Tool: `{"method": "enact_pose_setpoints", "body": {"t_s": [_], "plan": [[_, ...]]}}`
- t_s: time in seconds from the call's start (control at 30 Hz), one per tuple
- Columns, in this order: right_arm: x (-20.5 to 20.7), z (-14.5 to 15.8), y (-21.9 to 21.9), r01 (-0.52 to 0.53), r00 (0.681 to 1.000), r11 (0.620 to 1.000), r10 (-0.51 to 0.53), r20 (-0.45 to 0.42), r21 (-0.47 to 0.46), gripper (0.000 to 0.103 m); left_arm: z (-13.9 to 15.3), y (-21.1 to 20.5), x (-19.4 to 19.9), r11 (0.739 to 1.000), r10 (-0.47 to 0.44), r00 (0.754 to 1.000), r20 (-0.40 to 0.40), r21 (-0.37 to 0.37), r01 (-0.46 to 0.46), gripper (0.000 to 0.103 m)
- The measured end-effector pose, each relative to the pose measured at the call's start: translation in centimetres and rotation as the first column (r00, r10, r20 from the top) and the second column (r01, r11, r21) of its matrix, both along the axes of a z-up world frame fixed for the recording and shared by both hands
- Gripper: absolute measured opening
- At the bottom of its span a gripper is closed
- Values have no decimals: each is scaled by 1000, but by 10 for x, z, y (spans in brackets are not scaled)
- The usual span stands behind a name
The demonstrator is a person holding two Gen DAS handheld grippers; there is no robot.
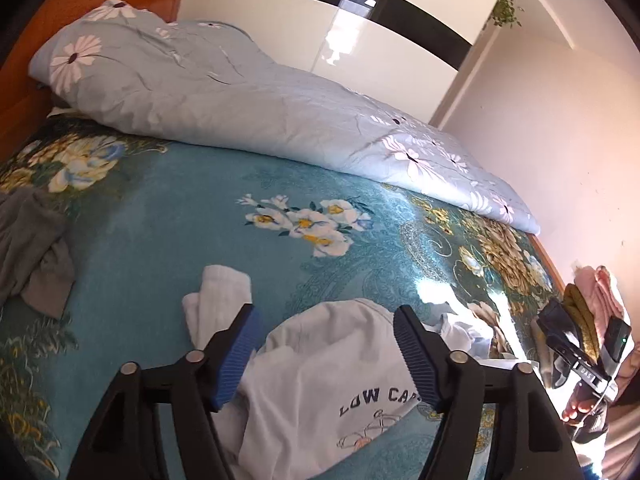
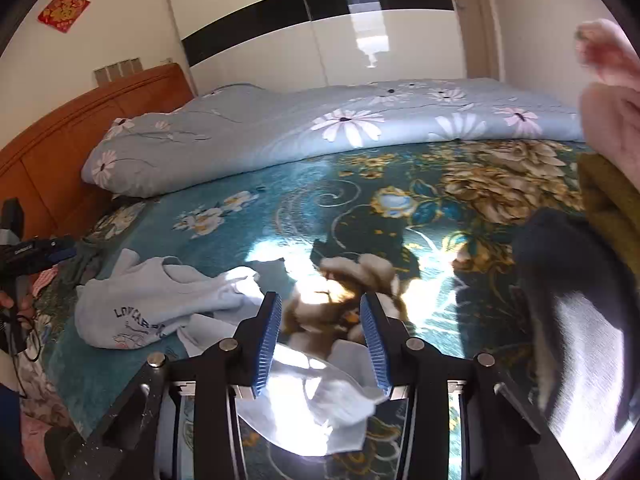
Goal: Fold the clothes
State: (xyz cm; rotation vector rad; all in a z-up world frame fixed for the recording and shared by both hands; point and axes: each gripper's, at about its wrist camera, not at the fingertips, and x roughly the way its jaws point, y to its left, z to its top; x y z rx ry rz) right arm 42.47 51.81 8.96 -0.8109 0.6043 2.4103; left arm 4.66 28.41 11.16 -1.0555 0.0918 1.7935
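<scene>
A white shirt (image 1: 320, 380) with dark printed letters lies crumpled on the teal flowered bedspread (image 1: 180, 220). My left gripper (image 1: 324, 316) hangs over it with its jaws wide apart, the blue pads clear of the cloth. In the right wrist view the same shirt (image 2: 152, 300) lies to the left. My right gripper (image 2: 320, 298) is open above a sunlit white fold of cloth (image 2: 332, 400), and its pads do not press on it. The left gripper (image 2: 36, 252) shows at that view's left edge, held by a hand.
A rolled light-blue daisy quilt (image 1: 200, 92) runs along the far side of the bed. A grey garment (image 1: 32, 248) lies at the left. Dark, mustard and pink clothes (image 2: 600, 208) are piled at the right edge. A wooden headboard (image 2: 80, 120) and a white wardrobe (image 2: 260, 52) stand behind.
</scene>
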Motion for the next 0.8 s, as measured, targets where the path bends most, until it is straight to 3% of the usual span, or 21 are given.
{"method": "enact_pose_setpoints", "body": {"t_s": [0.1, 0.27, 0.37, 0.47, 0.5, 0.53, 0.6, 0.7, 0.8], "plan": [[-49, -22, 16, -103, 995, 987, 102, -10, -126, 44, -36, 40, -23, 994, -58, 992, 113, -88, 68, 76], [-101, -58, 42, -135, 990, 943, 141, 0, -304, 44, -87, 74, -46, 964, -81, 982, 169, -236, 121, 76], [-114, -75, 52, -138, 986, 922, 161, 35, -361, 44, -111, 79, -55, 952, -103, 953, 286, -249, 177, 76], [-120, -86, 53, -159, 981, 899, 189, 33, -409, 40, -117, 75, -48, 952, -140, 939, 313, -218, 215, 74], [-121, -85, 51, -166, 980, 898, 194, 30, -407, 27, -116, 73, -45, 954, -149, 942, 300, -206, 216, 74], [-121, -84, 50, -170, 980, 900, 198, 29, -401, 14, -113, 70, -41, 957, -154, 946, 285, -196, 214, 70], [-122, -81, 46, -180, 978, 903, 206, 25, -390, 9, -106, 65, -35, 964, -143, 959, 244, -186, 191, 14], [-126, -65, 42, -200, 976, 917, 216, 10, -346, 7, -82, 56, -29, 975, -126, 979, 162, -160, 152, 8], [-124, -23, 40, -204, 979, 947, 194, -63, -247, 6, -33, 38, -26, 991, -114, 991, 65, -62, 118, 7]]}}
